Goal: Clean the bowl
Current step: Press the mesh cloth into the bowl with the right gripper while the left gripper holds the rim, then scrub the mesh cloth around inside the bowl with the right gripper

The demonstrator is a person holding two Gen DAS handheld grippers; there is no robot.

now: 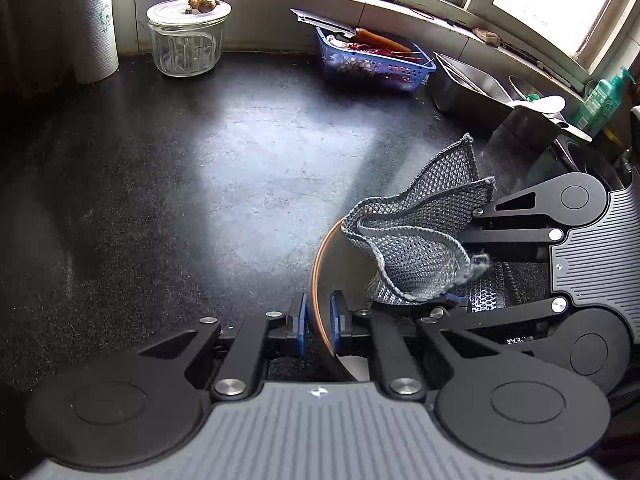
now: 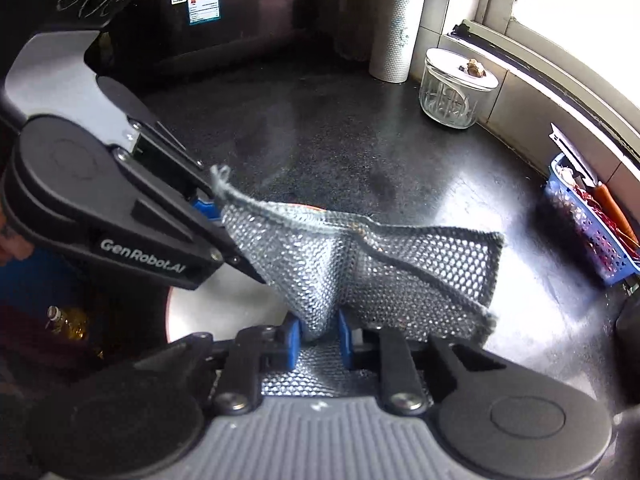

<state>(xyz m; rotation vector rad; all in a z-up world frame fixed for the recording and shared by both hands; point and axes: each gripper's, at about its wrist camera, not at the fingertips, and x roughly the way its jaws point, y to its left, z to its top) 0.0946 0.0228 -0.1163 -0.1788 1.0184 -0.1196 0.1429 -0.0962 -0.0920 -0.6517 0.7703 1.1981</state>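
Observation:
My left gripper (image 1: 319, 316) is shut on the orange rim of a bowl (image 1: 316, 272) and holds it above the dark counter. The bowl's pale inside (image 2: 224, 312) shows in the right wrist view under the cloth. My right gripper (image 2: 318, 334) is shut on a grey mesh dishcloth (image 2: 360, 272), which hangs over and into the bowl. The cloth also shows in the left wrist view (image 1: 420, 240), with the right gripper (image 1: 456, 300) coming in from the right. The left gripper (image 2: 208, 208) shows at the left of the right wrist view.
On the dark counter (image 1: 200, 184) stand a paper towel roll (image 1: 94, 20), a lidded glass jar (image 1: 186, 36), a blue basket of vegetables (image 1: 372, 60) and a steel container (image 1: 468, 84). A green soap bottle (image 1: 604, 96) and the sink are at the right, under the window.

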